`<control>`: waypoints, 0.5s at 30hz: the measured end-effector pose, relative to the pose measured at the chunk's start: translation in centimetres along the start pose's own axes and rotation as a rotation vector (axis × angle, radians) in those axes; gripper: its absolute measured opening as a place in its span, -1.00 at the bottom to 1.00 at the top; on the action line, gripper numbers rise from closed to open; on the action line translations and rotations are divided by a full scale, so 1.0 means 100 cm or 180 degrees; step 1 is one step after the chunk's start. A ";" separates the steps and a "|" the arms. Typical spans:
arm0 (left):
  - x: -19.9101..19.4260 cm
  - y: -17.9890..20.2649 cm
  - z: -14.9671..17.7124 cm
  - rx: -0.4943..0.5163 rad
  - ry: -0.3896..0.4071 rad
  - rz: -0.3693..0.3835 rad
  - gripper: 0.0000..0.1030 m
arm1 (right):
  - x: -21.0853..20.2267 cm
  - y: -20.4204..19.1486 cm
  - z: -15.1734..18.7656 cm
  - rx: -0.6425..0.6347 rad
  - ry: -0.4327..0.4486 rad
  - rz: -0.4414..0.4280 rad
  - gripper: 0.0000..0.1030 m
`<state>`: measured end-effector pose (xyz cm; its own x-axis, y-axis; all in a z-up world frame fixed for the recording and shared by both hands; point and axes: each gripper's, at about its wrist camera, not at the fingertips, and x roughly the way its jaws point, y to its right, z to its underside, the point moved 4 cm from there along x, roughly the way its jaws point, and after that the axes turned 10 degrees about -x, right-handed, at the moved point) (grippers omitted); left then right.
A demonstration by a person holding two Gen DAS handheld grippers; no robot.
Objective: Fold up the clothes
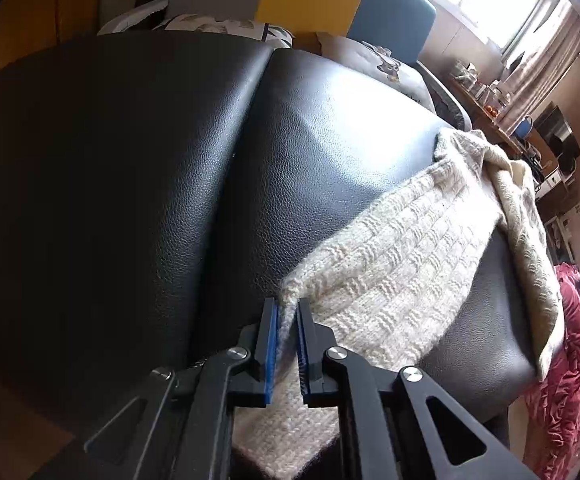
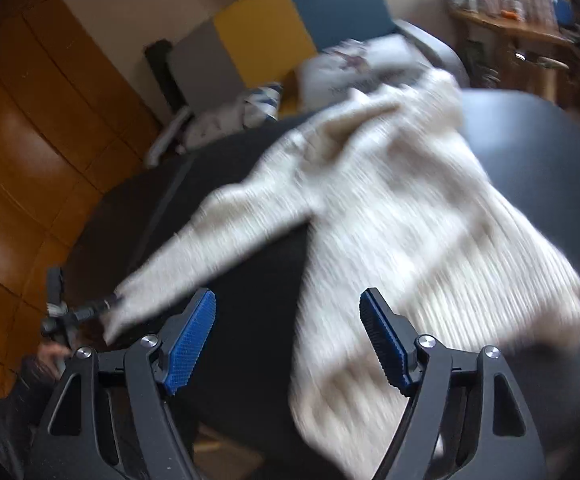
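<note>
Two claws: left claw [image 1: 288, 312] pinching sweater [image 1: 401, 264] cuff; right claw [image 2: 288, 336] spread, view blurred.

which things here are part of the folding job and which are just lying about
Part of the job:
cream knitted sweater
left gripper, shut on the sleeve end
right gripper, open
black leather seat

Lying about:
red cloth
printed cushion
cluttered shelf

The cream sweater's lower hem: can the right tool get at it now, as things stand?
Probably yes. The right tool is open and empty, and the cream knit sweater lies spread on the black leather cushion just ahead of it, with nothing between. The left tool pinches only the sleeve end, off to the side.
</note>
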<state>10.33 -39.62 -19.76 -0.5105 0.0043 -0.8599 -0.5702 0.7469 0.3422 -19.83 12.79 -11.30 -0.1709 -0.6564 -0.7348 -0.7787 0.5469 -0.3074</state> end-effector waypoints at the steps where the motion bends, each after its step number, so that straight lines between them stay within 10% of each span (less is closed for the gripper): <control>1: 0.000 0.000 0.001 0.0008 0.0005 -0.0016 -0.82 | -0.004 -0.001 0.014 0.0002 -0.0054 0.0084 0.51; 9: -0.002 0.012 0.007 0.0208 0.0094 -0.0242 -0.80 | 0.033 -0.005 0.067 0.0320 -0.0075 -0.0057 0.11; 12: 0.003 0.020 0.008 0.0250 0.0103 -0.0304 -0.78 | 0.053 -0.006 0.068 0.0300 -0.0072 0.0038 -0.69; 15: 0.005 0.019 0.009 0.0212 0.0101 -0.0291 -0.78 | 0.068 -0.006 0.067 0.0261 -0.0111 0.0276 -0.85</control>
<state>9.54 -37.60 -19.81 -0.4790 -0.0863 -0.8735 -0.5719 0.7856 0.2361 -16.49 11.54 -20.17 -0.2133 -0.5870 -0.7810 -0.7096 0.6425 -0.2892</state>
